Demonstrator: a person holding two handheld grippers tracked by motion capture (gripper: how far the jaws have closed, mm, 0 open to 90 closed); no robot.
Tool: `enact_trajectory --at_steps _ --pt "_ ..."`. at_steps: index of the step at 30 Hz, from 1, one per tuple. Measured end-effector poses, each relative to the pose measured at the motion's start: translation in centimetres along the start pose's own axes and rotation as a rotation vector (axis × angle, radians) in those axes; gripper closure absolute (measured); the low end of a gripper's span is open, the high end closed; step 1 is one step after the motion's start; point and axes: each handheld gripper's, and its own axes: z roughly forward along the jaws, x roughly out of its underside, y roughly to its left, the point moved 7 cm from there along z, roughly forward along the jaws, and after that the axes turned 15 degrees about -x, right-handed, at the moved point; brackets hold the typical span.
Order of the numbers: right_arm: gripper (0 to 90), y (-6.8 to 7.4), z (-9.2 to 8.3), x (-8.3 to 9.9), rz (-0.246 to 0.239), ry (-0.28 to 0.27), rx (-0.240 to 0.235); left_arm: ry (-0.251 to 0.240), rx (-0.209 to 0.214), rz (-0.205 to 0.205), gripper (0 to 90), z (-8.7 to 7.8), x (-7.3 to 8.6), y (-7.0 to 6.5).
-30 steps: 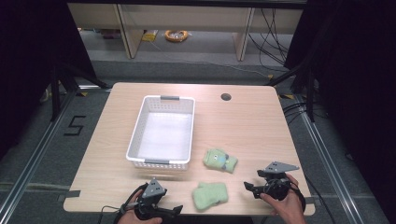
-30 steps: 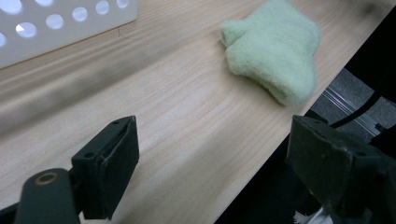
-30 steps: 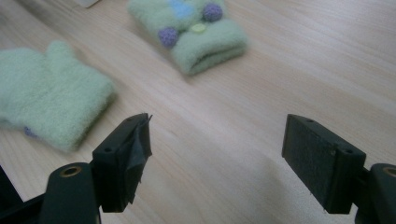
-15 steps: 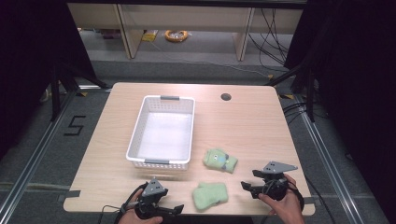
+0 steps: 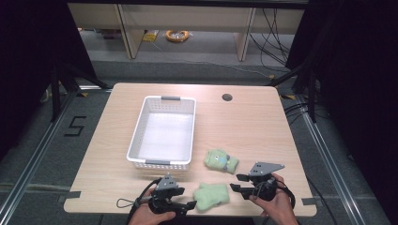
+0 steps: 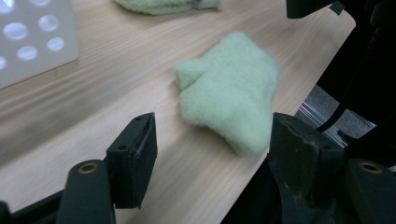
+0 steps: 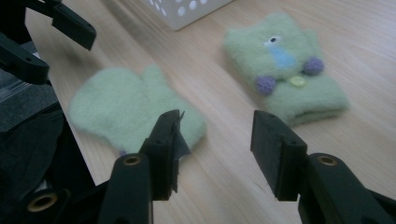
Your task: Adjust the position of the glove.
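Left gripper (image 5: 185, 205) jaws spread, empty, beside plain mitten (image 5: 212, 196) at table (image 5: 253, 122) front edge. Basket (image 5: 163, 131) behind. Decorated mitten (image 5: 220, 160) near right gripper (image 5: 237, 183), jaws also spread, empty.

Even overhead light falls on the pale wooden table (image 5: 253, 126), with glare whitening the floor of the basket (image 5: 165, 136), while the surroundings sink into near-black. Both gripper views are soft (near jaws and far edges blur), with faint shadows under the mitten (image 6: 231, 88).
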Motion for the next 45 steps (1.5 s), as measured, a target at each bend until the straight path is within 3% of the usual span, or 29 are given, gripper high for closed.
enact_trajectory --at_steps 2,3,8,11,12,16,17,20,22,25,26,32,36,39,43,45 --pt "56.8 0.0 0.5 -0.2 -0.006 0.008 -0.005 0.007 -0.001 -0.016 36.6 0.5 -0.2 -0.3" --pt "57.8 0.1 0.9 -0.3 -0.012 0.025 -0.024 0.008 0.002 -0.003 38.0 0.7 -0.4 -0.3" --pt "59.4 0.1 1.6 -0.7 -0.017 0.052 -0.017 0.033 0.010 0.019 40.7 1.8 -0.8 -0.8" --pt "59.5 -0.1 2.6 -0.9 -0.015 0.069 -0.040 0.041 0.007 0.022 43.2 2.5 -0.7 -1.2" --pt "59.5 -0.3 3.0 -0.9 -0.023 0.078 -0.043 0.043 -0.014 0.045 44.3 2.8 -0.7 -1.2" --pt "59.8 -0.2 3.8 -0.8 -0.014 0.086 -0.050 0.046 -0.031 0.044 47.4 3.0 -0.5 -1.1" --pt "60.7 -0.4 4.1 -0.6 -0.023 0.121 -0.047 0.045 -0.030 0.055 49.1 3.0 -0.4 -1.1" --pt "62.5 -0.6 4.5 -0.3 -0.009 0.144 -0.049 0.043 -0.029 0.043 52.3 3.2 -0.3 -1.1" --pt "62.8 -0.6 4.9 -0.2 -0.002 0.127 -0.052 0.047 -0.024 0.062 56.2 3.2 -0.3 -1.0" --pt "64.0 -0.6 4.8 0.0 0.016 0.148 -0.055 0.040 -0.022 0.049 60.2 3.2 -0.4 -0.8" --pt "67.7 -0.6 5.1 0.1 0.006 0.131 -0.059 0.041 -0.026 0.056 64.8 3.2 -0.3 -0.7" --pt "83.1 -0.3 4.8 0.3 0.034 0.125 -0.079 0.029 0.002 0.040 79.1 3.2 -0.4 -0.7" --pt "84.6 0.0 4.5 0.2 0.024 0.133 -0.083 0.032 0.007 0.075 81.0 2.9 -0.7 -0.6" --pt "84.7 0.4 3.8 0.0 0.030 0.116 -0.091 0.009 0.025 0.069 81.5 2.8 -1.6 -1.0" --pt "84.7 0.5 2.1 0.2 0.035 0.074 -0.073 0.019 0.054 0.095 81.5 3.2 -2.8 -1.5" --pt "84.7 0.5 1.7 0.3 0.046 0.070 -0.065 0.021 0.053 0.081 81.4 3.4 -3.0 -1.7"
